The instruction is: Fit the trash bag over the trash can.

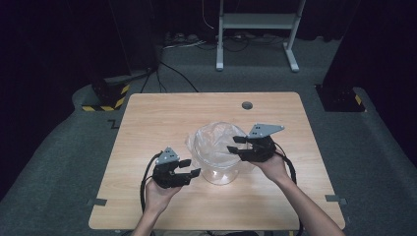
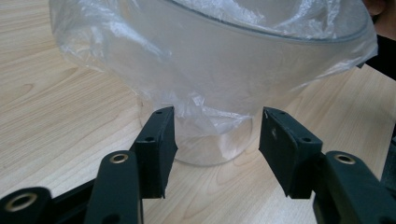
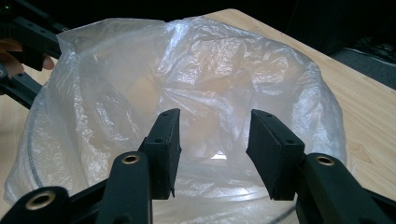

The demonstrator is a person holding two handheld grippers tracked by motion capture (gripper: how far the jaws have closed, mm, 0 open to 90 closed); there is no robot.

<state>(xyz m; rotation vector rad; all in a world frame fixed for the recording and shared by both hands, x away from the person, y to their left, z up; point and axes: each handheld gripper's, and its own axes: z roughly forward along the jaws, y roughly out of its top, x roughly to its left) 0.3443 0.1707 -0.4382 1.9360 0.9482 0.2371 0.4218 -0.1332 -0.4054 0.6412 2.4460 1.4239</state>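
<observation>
A clear glass bowl (image 1: 219, 164) lined with a thin transparent plastic bag (image 1: 216, 140) stands a little right of the table's middle. My left gripper (image 1: 193, 167) sits low at the bowl's left side, open, pointing at its foot. In the left gripper view the bowl (image 2: 210, 65) looms close and the bag's loose edge (image 2: 205, 112) hangs just beyond the open left gripper (image 2: 215, 135), untouched by the pads. My right gripper (image 1: 232, 144) hovers at the bowl's right rim, open. In the right gripper view the crumpled bag (image 3: 201, 70) lies behind the separated jaws of the right gripper (image 3: 215, 140).
The wooden table (image 1: 162, 118) has a round cable hole (image 1: 247, 105) near its far edge. Beyond it a white metal frame (image 1: 255, 22) stands on grey carpet, cables run across the floor, and a yellow-and-black striped base (image 1: 105, 96) sits at the far left.
</observation>
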